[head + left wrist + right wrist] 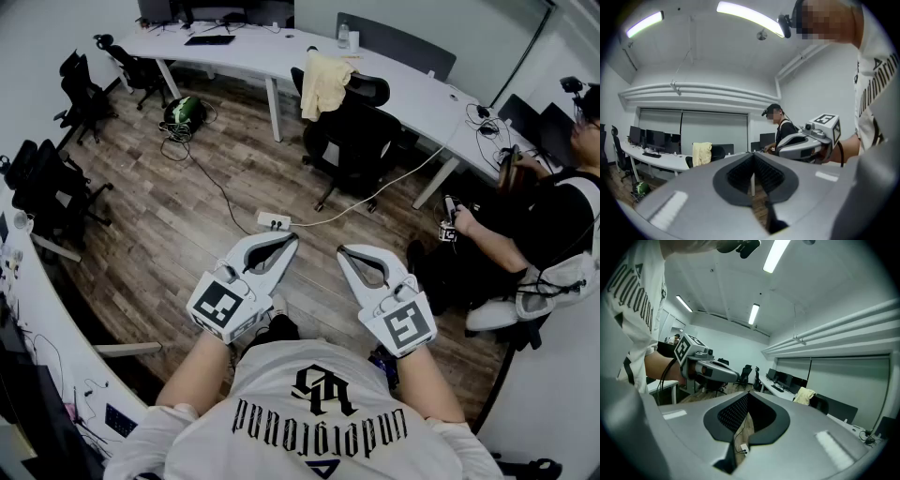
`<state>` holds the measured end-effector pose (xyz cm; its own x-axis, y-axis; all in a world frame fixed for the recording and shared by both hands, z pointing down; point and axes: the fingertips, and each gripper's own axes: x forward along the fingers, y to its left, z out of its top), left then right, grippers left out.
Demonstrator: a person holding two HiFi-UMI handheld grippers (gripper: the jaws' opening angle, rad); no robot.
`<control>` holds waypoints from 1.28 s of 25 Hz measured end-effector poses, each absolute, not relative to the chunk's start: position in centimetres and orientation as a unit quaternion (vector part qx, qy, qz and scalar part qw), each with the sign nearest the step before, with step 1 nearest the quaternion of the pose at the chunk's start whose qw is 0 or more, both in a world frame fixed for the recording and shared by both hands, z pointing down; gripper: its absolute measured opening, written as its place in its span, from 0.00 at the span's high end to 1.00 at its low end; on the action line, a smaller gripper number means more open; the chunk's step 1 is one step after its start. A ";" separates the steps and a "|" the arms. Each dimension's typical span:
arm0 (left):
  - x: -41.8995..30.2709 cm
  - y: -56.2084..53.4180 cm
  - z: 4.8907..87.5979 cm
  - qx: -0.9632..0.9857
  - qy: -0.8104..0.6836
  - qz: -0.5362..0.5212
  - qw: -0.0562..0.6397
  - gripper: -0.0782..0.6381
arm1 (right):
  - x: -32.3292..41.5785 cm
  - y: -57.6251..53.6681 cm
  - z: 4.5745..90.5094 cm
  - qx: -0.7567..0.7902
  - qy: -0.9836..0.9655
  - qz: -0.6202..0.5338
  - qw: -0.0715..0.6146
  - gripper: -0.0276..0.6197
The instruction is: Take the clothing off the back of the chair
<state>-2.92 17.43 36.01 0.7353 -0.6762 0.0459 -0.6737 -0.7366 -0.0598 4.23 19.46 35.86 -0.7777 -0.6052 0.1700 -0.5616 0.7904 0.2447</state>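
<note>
A pale yellow garment (325, 82) hangs over the back of a black office chair (352, 141) at the far side of the room, by the long white desk (281, 52). The garment (701, 153) also shows small in the left gripper view, and again as the garment (804, 395) in the right gripper view. My left gripper (287, 238) and right gripper (344, 251) are held side by side close to my body, well short of the chair. Both are shut with nothing between their jaws.
A white power strip (274, 222) with cables lies on the wood floor between me and the chair. A seated person (525, 225) is at the right. Black chairs (56, 192) stand at the left beside another desk. A green bag (184, 112) lies under the far desk.
</note>
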 end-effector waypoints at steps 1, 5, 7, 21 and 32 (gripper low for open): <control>-3.1 17.2 36.1 -0.931 0.362 -0.032 0.019 0.82 | 4.0 19.2 35.9 0.310 -0.938 -0.091 0.122 0.95; -3.9 16.1 36.5 -0.932 0.362 -0.031 0.012 0.82 | 3.2 18.2 36.1 0.308 -0.939 -0.090 0.125 0.95; -4.3 15.4 36.8 -0.932 0.361 -0.031 0.010 0.82 | 2.8 17.5 36.4 0.309 -0.939 -0.089 0.126 0.95; -11.0 4.1 36.7 -0.943 0.331 -0.022 0.007 0.82 | -4.8 6.2 35.6 0.328 -0.931 -0.094 0.129 0.95; -13.8 -3.4 35.8 -0.953 0.301 -0.027 0.019 0.82 | -8.0 -0.9 35.7 0.353 -0.922 -0.091 0.134 0.95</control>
